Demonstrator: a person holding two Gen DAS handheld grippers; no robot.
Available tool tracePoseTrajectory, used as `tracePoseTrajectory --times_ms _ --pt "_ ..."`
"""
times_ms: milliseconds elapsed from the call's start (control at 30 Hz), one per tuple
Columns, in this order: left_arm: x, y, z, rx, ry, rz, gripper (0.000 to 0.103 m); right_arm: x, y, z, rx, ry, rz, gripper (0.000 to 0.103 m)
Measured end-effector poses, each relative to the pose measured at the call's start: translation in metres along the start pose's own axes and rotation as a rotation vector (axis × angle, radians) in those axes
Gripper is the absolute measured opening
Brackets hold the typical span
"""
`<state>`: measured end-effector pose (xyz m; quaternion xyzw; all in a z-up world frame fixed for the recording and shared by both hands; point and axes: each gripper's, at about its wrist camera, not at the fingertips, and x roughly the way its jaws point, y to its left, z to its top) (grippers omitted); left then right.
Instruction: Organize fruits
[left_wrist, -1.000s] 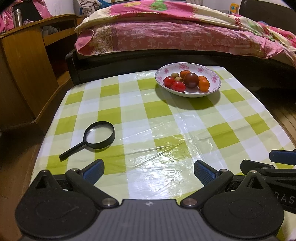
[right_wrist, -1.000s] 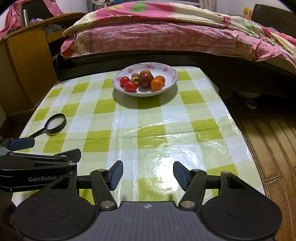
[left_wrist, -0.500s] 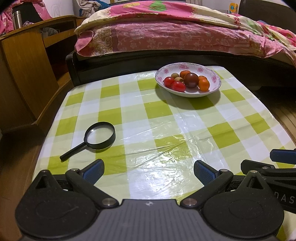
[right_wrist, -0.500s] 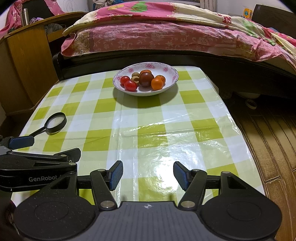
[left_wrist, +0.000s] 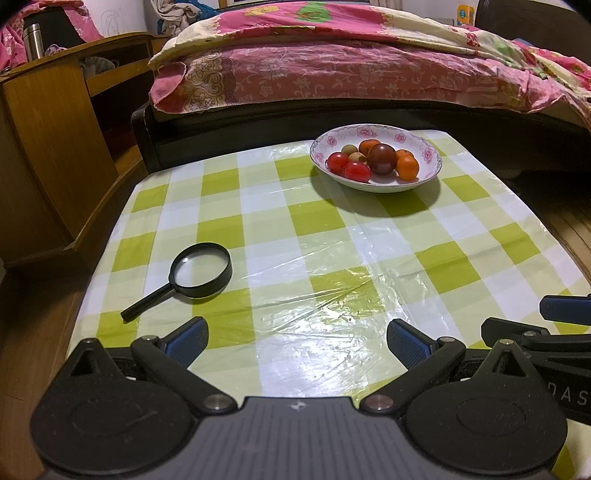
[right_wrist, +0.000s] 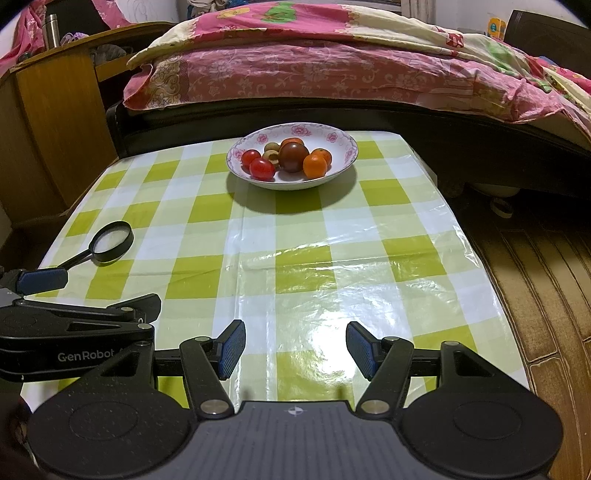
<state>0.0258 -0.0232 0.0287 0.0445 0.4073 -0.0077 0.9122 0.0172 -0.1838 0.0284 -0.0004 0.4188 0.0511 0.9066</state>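
Both grippers sit low over the near end of the table (right_wrist: 406, 229), side by side. The left gripper (left_wrist: 297, 341) has its jaws spread wide with nothing in them, and the right gripper (right_wrist: 295, 349) is the same but a bit less wide. There's lots of bare checked cloth ahead of both pairs of jaws. The bowl (right_wrist: 347, 155) of fruit (right_wrist: 291, 157) is well ahead near the far edge, right by the bed (right_wrist: 332, 74); straight ahead of the right jaws, ahead and to the right of the left ones. A magnifying glass (left_wrist: 201, 269) lies just ahead-left of the left jaws, near the table's left edge. The floor (right_wrist: 535, 258) drops off to the right
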Motion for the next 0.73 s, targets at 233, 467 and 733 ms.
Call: tracePoseTrajectory --times_ms 233,467,733 --pt "-0.0001 0.0014 0.0 0.003 -0.001 0.001 0.103 -0.0001 0.0002 0.0003 0.0 0.0 0.0 0.057" --pt "-0.0006 0.0004 -0.0005 0.006 -0.002 0.004 0.103 0.0002 0.0006 0.0003 -0.002 0.001 -0.002 0.057" --pt "-0.0001 0.0006 -0.0008 0.004 0.0 0.003 0.103 0.0017 -0.0015 0.0004 -0.006 0.004 -0.004 0.059"
